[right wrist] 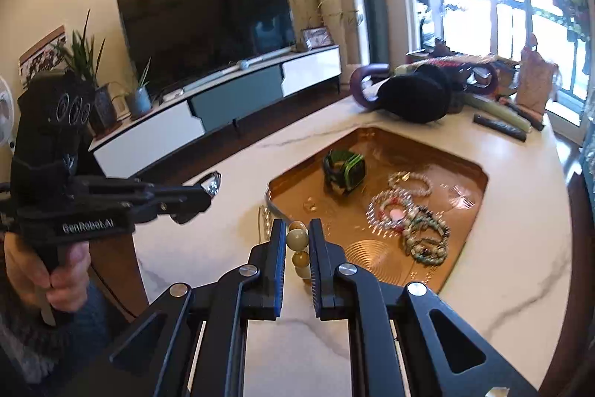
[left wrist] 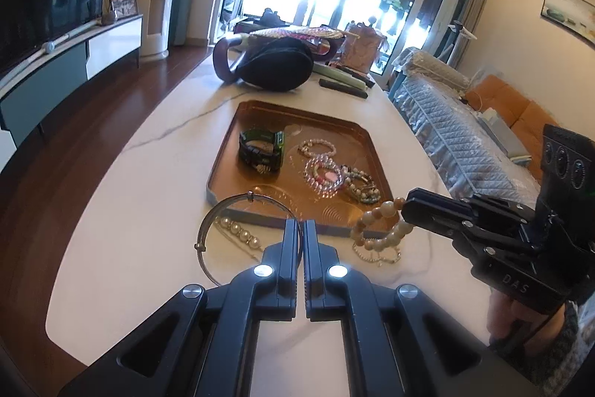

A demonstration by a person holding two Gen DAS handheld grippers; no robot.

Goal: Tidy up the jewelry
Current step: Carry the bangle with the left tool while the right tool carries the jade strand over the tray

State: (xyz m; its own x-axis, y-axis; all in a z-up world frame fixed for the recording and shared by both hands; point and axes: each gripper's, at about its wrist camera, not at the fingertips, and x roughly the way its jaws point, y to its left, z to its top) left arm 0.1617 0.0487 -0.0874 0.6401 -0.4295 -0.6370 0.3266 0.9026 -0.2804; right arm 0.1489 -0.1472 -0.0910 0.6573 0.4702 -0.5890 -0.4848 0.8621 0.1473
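My left gripper [left wrist: 302, 226] is shut on a thin silver bangle [left wrist: 223, 211], held above the white table; the right wrist view shows the bangle [right wrist: 212, 182] edge-on at that gripper's tips. My right gripper [right wrist: 297, 229] is shut on a beige bead bracelet [right wrist: 297, 240], which dangles from its tips [left wrist: 379, 226] just before the tray's near rim. A copper tray [left wrist: 297, 110] holds a green-black watch [left wrist: 260, 151] and several bead bracelets [left wrist: 323, 170]. A pearl strand [left wrist: 238, 231] and a thin pale bracelet [left wrist: 375, 253] lie on the table in front of the tray.
Behind the tray sit a black pouch with a maroon handle [left wrist: 275, 67], a dark remote [left wrist: 344, 88] and a pink bag [left wrist: 360, 47]. The table [left wrist: 148, 173] curves off to a wooden floor on the left; a covered sofa [left wrist: 465, 136] is on the right.
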